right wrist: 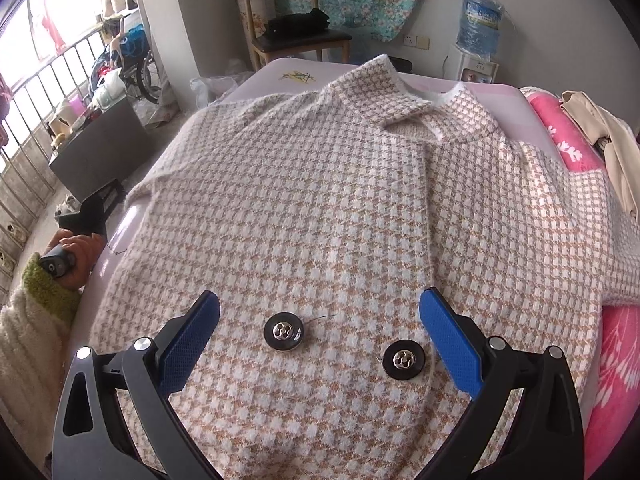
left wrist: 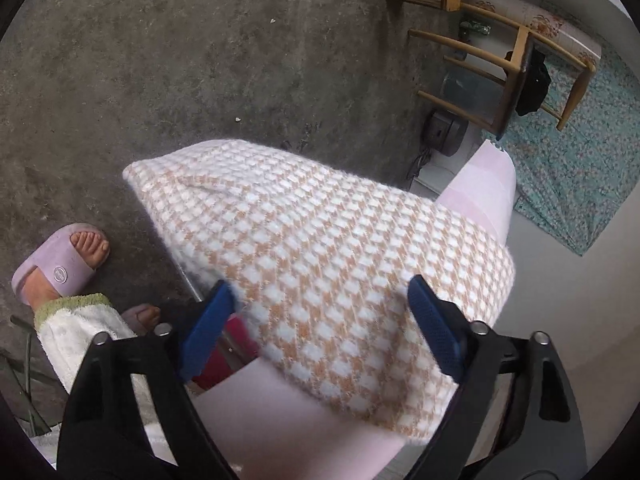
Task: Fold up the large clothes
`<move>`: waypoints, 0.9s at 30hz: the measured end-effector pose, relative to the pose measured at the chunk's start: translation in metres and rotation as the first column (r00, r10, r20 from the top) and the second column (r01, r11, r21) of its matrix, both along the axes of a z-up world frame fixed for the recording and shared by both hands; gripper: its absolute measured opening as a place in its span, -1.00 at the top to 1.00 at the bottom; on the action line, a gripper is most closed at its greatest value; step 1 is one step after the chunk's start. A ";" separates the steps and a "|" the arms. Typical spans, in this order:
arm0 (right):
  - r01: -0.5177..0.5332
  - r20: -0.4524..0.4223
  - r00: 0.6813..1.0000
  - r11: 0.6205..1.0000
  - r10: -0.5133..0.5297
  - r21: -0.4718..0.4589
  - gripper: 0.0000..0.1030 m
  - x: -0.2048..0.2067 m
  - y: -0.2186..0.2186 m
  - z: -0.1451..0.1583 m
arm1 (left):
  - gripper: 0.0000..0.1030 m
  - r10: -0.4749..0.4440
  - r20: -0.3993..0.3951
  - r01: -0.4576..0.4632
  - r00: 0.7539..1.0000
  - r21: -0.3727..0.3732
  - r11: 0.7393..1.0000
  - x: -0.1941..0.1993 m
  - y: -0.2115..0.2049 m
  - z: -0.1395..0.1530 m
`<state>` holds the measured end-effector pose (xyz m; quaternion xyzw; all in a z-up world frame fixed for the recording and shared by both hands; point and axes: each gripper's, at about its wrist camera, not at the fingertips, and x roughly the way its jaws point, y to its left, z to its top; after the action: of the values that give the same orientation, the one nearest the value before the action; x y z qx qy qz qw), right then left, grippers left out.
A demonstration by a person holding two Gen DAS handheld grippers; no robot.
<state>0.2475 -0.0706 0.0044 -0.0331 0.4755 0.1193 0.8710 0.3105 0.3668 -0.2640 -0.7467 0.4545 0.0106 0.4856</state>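
Coat [right wrist: 320, 200] lies flat on bed [right wrist: 276, 74], left sleeve [left wrist: 320, 260] overhanging the edge. Thick, soft, prob heavy. Left gripper [left wrist: 320, 316] and right gripper [right wrist: 320, 332] both spread, empty. We'd pinch sleeve edge, avoid buttons [right wrist: 284, 331].

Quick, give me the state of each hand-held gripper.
Left hand-held gripper: open, over the coat sleeve.
Right hand-held gripper: open, holding nothing, above the coat.

The coat [right wrist: 340, 200] lies spread on the bed [right wrist: 260, 80], collar [right wrist: 404, 92] at the far end, two buttons [right wrist: 283, 332] near its front edge. A chair [right wrist: 296, 36] stands behind the bed; a pillow [right wrist: 560, 136] lies right.
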 end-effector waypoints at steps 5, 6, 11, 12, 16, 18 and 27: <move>0.016 0.010 1.000 1.000 -0.016 -0.011 -0.90 0.000 -0.005 0.000 | 0.47 -0.018 -0.016 0.019 1.000 0.085 0.996 0.012 0.016 0.010; 0.018 0.013 1.000 1.000 -0.018 -0.012 -0.90 0.000 -0.005 0.000 | 0.61 -0.025 -0.008 0.025 1.000 0.109 0.994 0.012 0.019 0.016; 0.026 0.021 0.999 1.000 -0.026 -0.014 -0.90 0.003 -0.008 -0.003 | 0.81 -0.064 0.022 0.054 0.998 0.292 0.955 0.015 0.030 0.060; 0.028 0.016 0.999 1.000 -0.028 -0.005 -0.90 0.003 -0.009 -0.004 | 0.81 -0.073 0.023 0.062 0.997 0.305 0.950 0.015 0.031 0.066; 0.013 0.013 1.000 1.000 -0.013 0.019 -0.90 0.000 -0.006 -0.002 | 0.57 -0.044 -0.017 0.047 0.999 0.256 0.966 -0.002 0.034 0.061; -0.020 0.010 1.000 0.999 0.020 0.029 -0.90 -0.001 -0.001 -0.001 | 0.06 -0.017 -0.015 0.020 1.000 0.219 0.976 -0.014 0.034 0.055; -0.162 0.011 0.987 0.987 0.162 0.000 -0.90 0.008 0.047 0.002 | -0.54 -0.007 0.061 0.008 0.998 -0.028 1.000 -0.050 0.011 0.039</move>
<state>0.2553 -0.0234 0.0067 -0.0720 0.4665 0.1899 0.8609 0.2606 0.3775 -0.2250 -0.7517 0.4424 -0.0204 0.4886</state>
